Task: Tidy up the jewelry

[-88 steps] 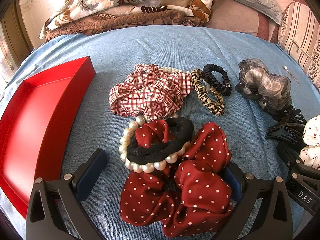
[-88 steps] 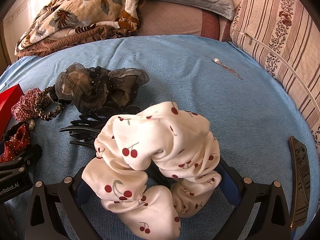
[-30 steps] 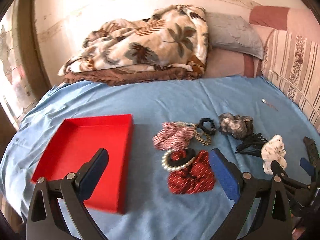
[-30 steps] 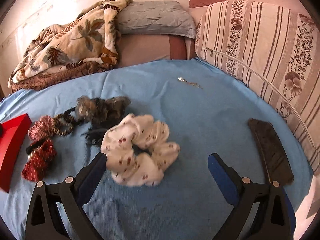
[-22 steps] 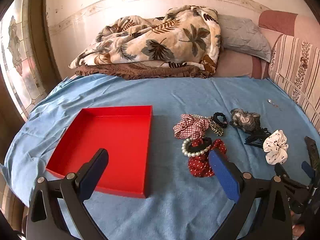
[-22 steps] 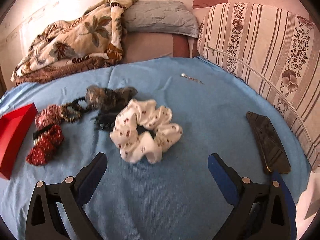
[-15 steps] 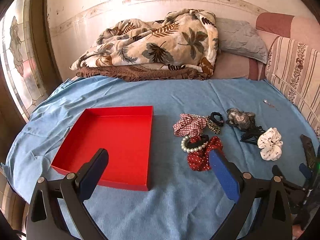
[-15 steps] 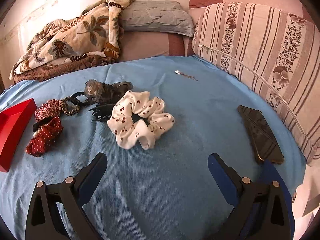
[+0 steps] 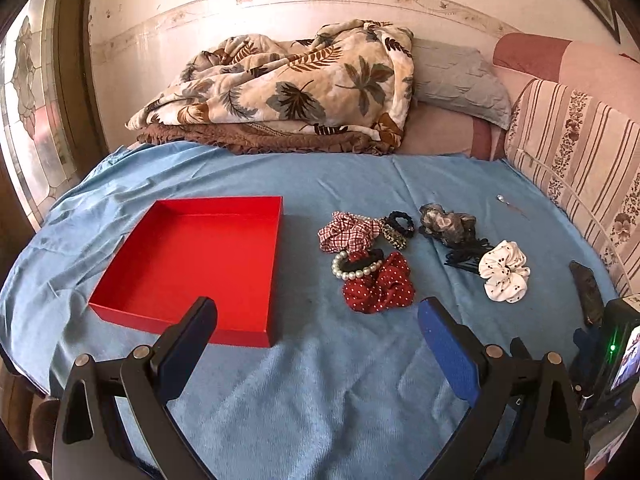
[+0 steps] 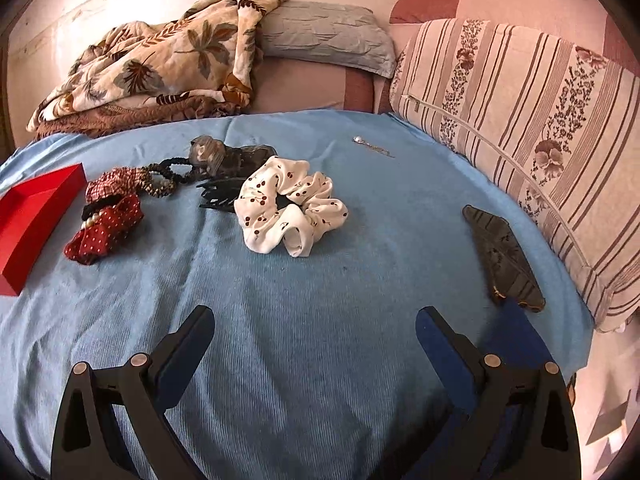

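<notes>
- The left gripper [image 9: 318,322] hangs above the near edge of the bed [image 9: 320,380]; its fingers [image 9: 448,344] are spread wide with nothing between them
- The right gripper [image 10: 314,322] also hangs over the blue bed cover; its fingers [image 10: 444,344] are wide apart and empty
- A red tray [image 9: 192,258] lies on the left of the bed; shallow, square-cornered, its inside bare
- Just right of the tray lies a cluster of hair things; a red and white checked scrunchie [image 9: 348,234] at the far side, with a small string of pearls showing at its far edge
- Nearer, a pearl bracelet [image 9: 354,272] with a black hair band [image 9: 362,264] lying across it; both rest on the far edge of a dark red scrunchie with white dots [image 9: 380,286]
- Right of the checked one, a leopard-print hair tie [image 9: 394,236] touches a thin black hair tie [image 9: 402,222]
- Further right, a grey sheer bow clip [image 9: 446,222] sits at the far side of a black claw clip [image 9: 466,258]
- A white scrunchie with red cherries [image 10: 290,206] lies touching the claw clip's right side; puffy, ruffled, with a dark hole in the middle
- A small silver chain with a drop [image 10: 372,146] lies alone at the far right, well apart from the rest
- A dark phone [image 10: 502,258] lies at the right edge of the bed, beside a striped flowered cushion [image 10: 532,120]; a leaf-print blanket [image 9: 292,88] is heaped at the far side
</notes>
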{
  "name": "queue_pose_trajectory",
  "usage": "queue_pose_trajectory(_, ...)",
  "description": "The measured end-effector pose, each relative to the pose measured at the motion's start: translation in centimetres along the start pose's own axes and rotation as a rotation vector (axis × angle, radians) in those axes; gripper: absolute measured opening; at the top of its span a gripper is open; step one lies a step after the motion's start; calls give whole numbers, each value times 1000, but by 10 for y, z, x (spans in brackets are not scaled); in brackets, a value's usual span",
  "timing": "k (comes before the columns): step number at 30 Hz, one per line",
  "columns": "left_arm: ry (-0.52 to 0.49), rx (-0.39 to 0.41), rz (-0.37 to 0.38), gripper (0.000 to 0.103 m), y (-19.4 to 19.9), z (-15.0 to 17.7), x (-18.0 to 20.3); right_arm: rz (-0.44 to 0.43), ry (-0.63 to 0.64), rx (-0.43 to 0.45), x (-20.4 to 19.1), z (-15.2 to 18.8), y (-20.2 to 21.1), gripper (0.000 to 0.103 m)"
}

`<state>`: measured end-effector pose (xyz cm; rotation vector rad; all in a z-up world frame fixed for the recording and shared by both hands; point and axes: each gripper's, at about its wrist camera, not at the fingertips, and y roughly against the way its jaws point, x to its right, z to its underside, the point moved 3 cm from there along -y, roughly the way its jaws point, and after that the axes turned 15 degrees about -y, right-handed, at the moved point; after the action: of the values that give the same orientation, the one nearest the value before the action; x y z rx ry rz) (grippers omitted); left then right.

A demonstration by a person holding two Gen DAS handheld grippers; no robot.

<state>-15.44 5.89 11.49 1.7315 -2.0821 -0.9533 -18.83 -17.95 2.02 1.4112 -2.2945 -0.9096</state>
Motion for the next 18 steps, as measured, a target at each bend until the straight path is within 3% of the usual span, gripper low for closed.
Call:
queue_pose_trajectory(8, 5, 13, -34, 101, 15, 2, -5, 11, 15, -22, 1, 5, 7, 102)
queue_pose_trajectory(11, 9, 13, -11, 101, 17, 4, -5, -7, 32, -33, -3, 0, 12, 102)
queue_pose_trajectory(18, -15, 49, 2, 102, 24, 0, 5, -60, 17, 51, -6, -24, 42, 103)
